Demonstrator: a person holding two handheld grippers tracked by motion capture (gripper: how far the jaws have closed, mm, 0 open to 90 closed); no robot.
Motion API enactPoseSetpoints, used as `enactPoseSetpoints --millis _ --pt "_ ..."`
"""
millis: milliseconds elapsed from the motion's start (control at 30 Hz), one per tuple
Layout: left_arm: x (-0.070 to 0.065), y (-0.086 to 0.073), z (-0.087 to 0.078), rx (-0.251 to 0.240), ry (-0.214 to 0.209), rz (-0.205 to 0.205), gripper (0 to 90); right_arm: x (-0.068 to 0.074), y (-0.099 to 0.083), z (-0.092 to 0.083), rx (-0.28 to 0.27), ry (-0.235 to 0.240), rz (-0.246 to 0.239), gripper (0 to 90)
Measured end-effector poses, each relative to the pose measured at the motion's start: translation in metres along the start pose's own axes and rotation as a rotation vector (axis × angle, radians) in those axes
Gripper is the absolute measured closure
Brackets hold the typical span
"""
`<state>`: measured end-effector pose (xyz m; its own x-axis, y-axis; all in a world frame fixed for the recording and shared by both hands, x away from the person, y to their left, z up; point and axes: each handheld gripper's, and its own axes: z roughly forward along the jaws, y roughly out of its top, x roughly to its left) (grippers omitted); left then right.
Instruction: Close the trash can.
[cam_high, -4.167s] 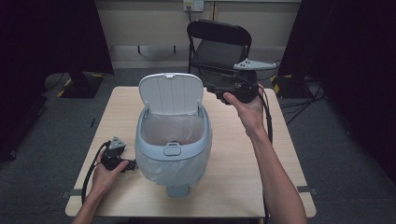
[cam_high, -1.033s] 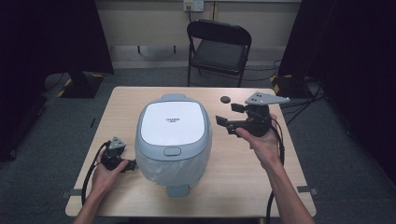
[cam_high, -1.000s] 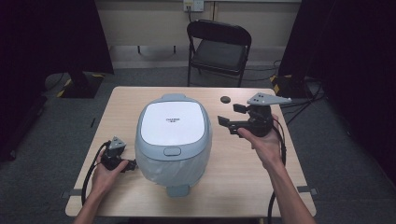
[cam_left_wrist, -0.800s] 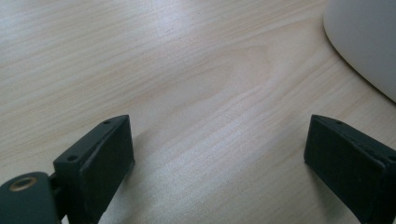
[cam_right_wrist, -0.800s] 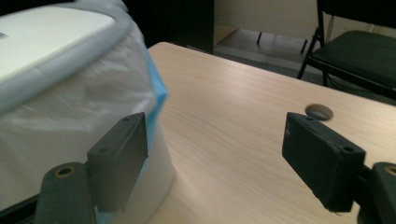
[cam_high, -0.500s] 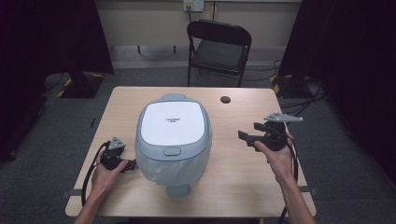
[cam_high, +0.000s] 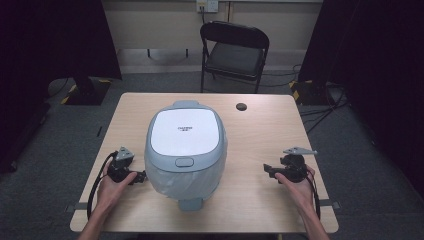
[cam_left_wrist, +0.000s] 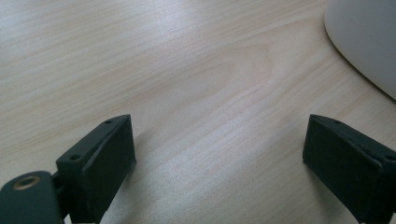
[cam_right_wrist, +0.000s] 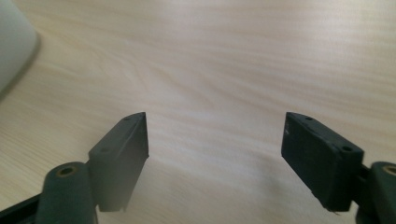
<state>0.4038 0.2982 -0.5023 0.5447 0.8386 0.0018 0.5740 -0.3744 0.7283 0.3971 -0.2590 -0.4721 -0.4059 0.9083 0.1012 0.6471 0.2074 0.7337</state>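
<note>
The left gripper (cam_high: 141, 176) is seen at the left of the high view, resting on the wooden surface (cam_high: 260, 135) just beside the lower left side of the bin; in the left gripper view its jaws stand wide apart with bare wood between them and nothing held, and a pale curve of the bin wall (cam_left_wrist: 369, 42) lies at the upper right. The pedal bin (cam_high: 185, 145), grey-blue with a white lid (cam_high: 185, 131) lying flat and closed, stands at the middle of the surface, its release button (cam_high: 183, 162) facing the person and a white liner (cam_high: 165, 180) showing below the rim. A foot pedal (cam_high: 191, 204) projects at its near base. A small dark round object (cam_high: 241, 106) lies on the surface behind and to the right, well apart from the bin. The right gripper (cam_high: 270, 171) is held low over the surface to the right of the bin and clear of it; in the right gripper view its jaws are spread wide and empty.

The step in hand is judged to be the settling of both grippers at rest, with the lid already shut. It is best done by the right gripper being lowered gently until it lies flat, with its cable (cam_high: 316, 192) kept clear of the bin, so that the bin is not nudged.
</note>
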Motion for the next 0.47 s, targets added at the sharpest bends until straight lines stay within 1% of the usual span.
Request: enactPoseSetpoints --millis 33,100,133,167,233,267,300,333,467 --pt "0.000 0.000 0.000 0.000 0.000 0.000 8.6 0.000 0.000 0.000 0.000 0.000 0.000 23.4" --pt "0.000 0.000 0.000 0.000 0.000 0.000 8.6 0.000 -0.006 0.005 0.048 -0.014 -0.011 23.0" --pt "0.000 0.000 0.000 0.000 0.000 0.000 8.6 0.001 -0.015 0.010 0.073 -0.037 -0.028 22.5" --pt "0.000 0.000 0.000 0.000 0.000 0.000 8.6 0.001 -0.015 0.010 0.073 -0.037 -0.028 22.5" --pt "0.000 0.000 0.000 0.000 0.001 0.000 8.6 0.002 -0.018 0.011 0.049 -0.062 -0.054 22.7" --pt "0.000 0.000 0.000 0.000 0.001 -0.001 8.6 0.005 -0.021 0.013 0.024 -0.095 -0.066 21.2" --pt "0.000 0.000 0.000 0.000 0.002 -0.002 8.6 0.005 -0.021 0.013 0.024 -0.095 -0.066 21.2" --pt "0.000 0.000 0.000 0.000 0.002 -0.002 8.6 0.005 -0.024 0.015 -0.007 -0.099 -0.064 20.3" --pt "0.000 0.000 0.000 0.000 0.002 -0.003 8.5 0.006 -0.024 0.016 -0.012 -0.109 -0.057 20.1"
